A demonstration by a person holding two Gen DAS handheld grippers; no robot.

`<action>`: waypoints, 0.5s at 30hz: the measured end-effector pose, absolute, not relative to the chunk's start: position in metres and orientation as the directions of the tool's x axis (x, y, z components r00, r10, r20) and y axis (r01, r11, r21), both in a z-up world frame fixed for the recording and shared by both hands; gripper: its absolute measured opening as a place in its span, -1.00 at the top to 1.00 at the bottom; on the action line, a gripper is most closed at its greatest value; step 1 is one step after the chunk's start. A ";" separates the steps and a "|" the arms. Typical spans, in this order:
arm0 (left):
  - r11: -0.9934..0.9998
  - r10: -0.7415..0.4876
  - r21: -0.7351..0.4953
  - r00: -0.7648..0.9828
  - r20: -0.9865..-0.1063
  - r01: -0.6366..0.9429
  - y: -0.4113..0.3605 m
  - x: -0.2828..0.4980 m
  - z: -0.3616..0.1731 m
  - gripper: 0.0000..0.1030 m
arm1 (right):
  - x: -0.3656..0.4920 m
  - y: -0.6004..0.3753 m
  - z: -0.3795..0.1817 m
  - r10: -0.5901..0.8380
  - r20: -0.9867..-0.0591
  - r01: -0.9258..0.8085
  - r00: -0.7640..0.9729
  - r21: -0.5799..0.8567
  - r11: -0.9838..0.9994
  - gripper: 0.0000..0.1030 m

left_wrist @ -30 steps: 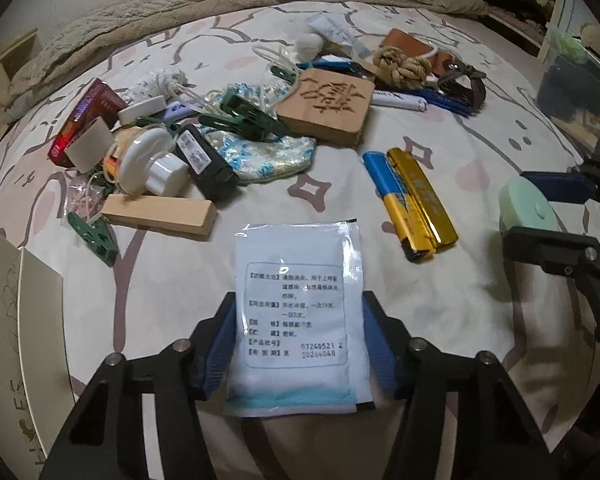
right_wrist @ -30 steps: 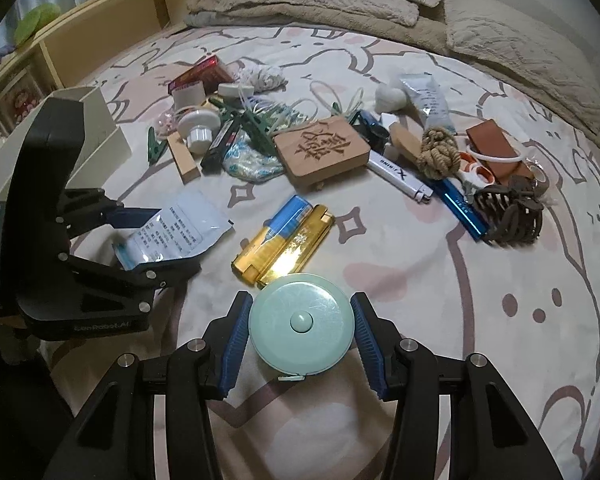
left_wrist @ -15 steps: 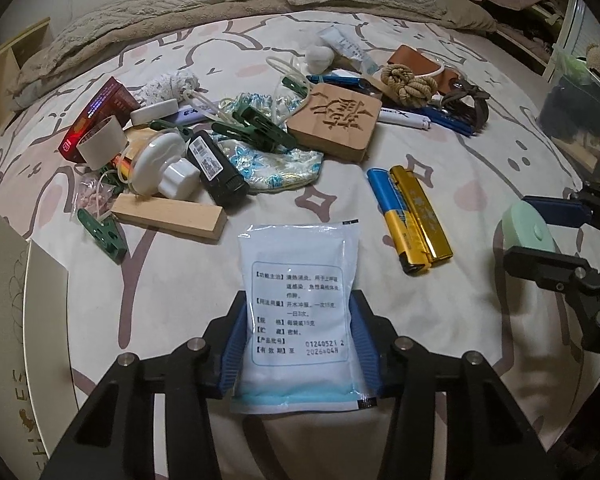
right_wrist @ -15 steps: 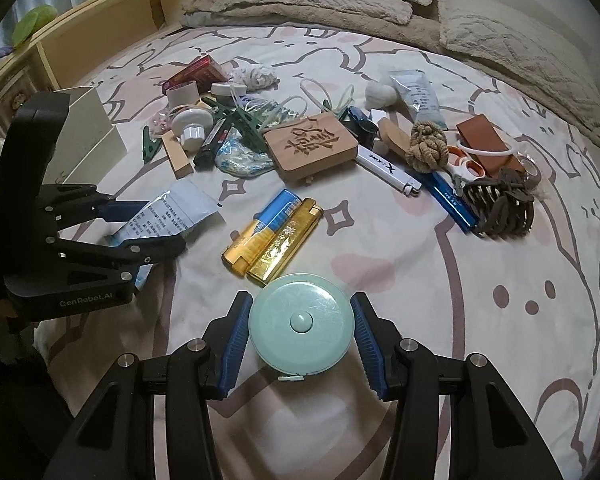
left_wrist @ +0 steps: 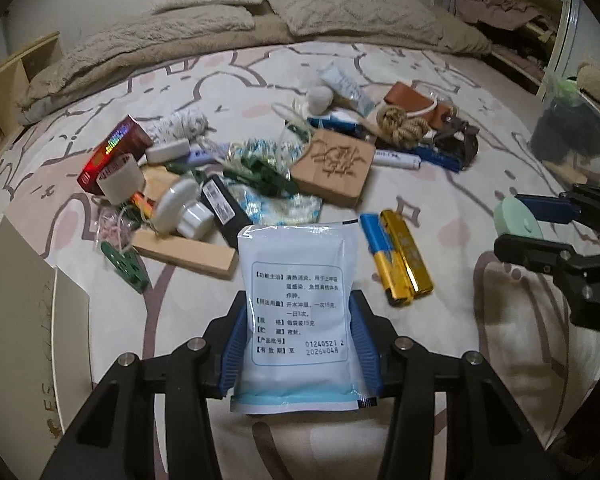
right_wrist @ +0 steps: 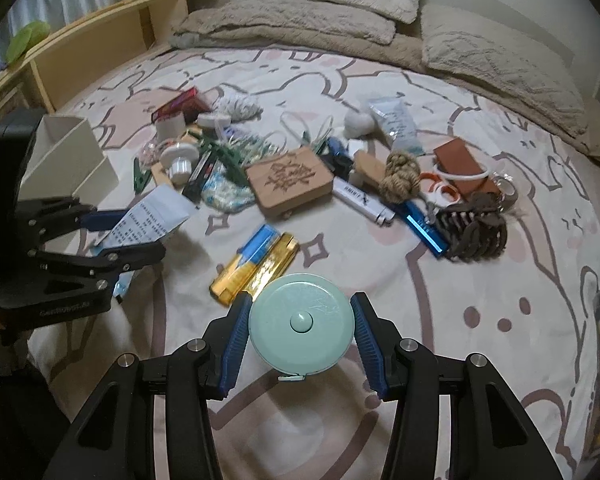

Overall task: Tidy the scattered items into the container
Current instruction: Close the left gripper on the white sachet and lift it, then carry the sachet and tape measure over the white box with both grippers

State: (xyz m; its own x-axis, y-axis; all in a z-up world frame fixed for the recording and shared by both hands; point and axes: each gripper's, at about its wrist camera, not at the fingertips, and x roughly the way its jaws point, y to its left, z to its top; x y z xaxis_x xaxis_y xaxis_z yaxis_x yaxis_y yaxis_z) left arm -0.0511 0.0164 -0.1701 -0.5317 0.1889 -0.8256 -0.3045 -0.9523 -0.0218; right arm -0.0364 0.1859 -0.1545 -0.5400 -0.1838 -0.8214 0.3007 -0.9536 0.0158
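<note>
Left hand-held gripper (left_wrist: 298, 344) is clamped on the white medicine sachet (left_wrist: 298, 300), blue pads on its two long side edges, sachet clear of the bed (left_wrist: 440, 184). Jaws have just been closing onto it. Sachet long axis runs along the fingers, pointing forward and away from the wrist camera; printed face up, teal-sealed short end nearest the camera, other short end aimed at the pile. In the right wrist view it sticks out of the jaws tilted up toward the clutter.

Right hand-held gripper (right_wrist: 298, 334) is closed on the round mint tape measure (right_wrist: 300, 326), pads on opposite rim sides, button face up. Round, so no real long axis; a small tab pokes out at the near edge.

Risks, judged:
- Sachet is thin and soft, held by edges only; could buckle or slide out on a fast swing toward the container (right_wrist: 70, 156), the cream divided box at left just beyond the left hand-held gripper.
- Long sachet entering flat may catch the container wall or divider; tipping it end-first looks safer.
- Tape measure gripped on a curved rim, so it could squirt out if squeezed off-centre.
- Both hands are heading for one box and could collide.

Farther out: gold and blue lighters (left_wrist: 400, 258), carved wooden block (left_wrist: 334, 166), rope knot (left_wrist: 402, 126), all loose on the bed.
</note>
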 end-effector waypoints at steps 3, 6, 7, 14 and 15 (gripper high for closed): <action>-0.952 0.196 -0.024 -0.546 -0.814 -0.307 0.016 -0.050 -0.164 0.06 | -0.038 0.186 -0.145 -0.180 -0.806 0.294 -0.564 0.008 -0.956 0.01; -0.953 0.207 -0.034 -0.567 -0.797 -0.300 0.013 -0.049 -0.156 0.06 | -0.038 0.187 -0.136 -0.179 -0.788 0.289 -0.590 0.001 -0.957 0.01; -0.954 0.212 -0.040 -0.576 -0.789 -0.296 0.011 -0.049 -0.153 0.06 | -0.038 0.187 -0.133 -0.178 -0.781 0.287 -0.598 -0.002 -0.958 0.01; -0.960 0.226 -0.063 -0.623 -0.749 -0.273 0.005 -0.045 -0.137 0.06 | -0.036 0.187 -0.121 -0.156 -0.751 0.285 -0.642 -0.045 -0.957 0.01; -0.960 0.229 -0.067 -0.629 -0.743 -0.270 0.004 -0.045 -0.135 0.06 | -0.036 0.187 -0.120 -0.157 -0.750 0.285 -0.643 -0.045 -0.957 0.01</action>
State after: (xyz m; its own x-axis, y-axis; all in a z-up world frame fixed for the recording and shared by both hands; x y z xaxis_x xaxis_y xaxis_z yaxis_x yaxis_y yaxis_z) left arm -0.0448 0.0039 -0.1348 -0.6286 0.2288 -0.7433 -0.2701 -0.9605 -0.0671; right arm -0.0361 0.1873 -0.1201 -0.6431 -0.1566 -0.7496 0.2852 -0.9574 -0.0446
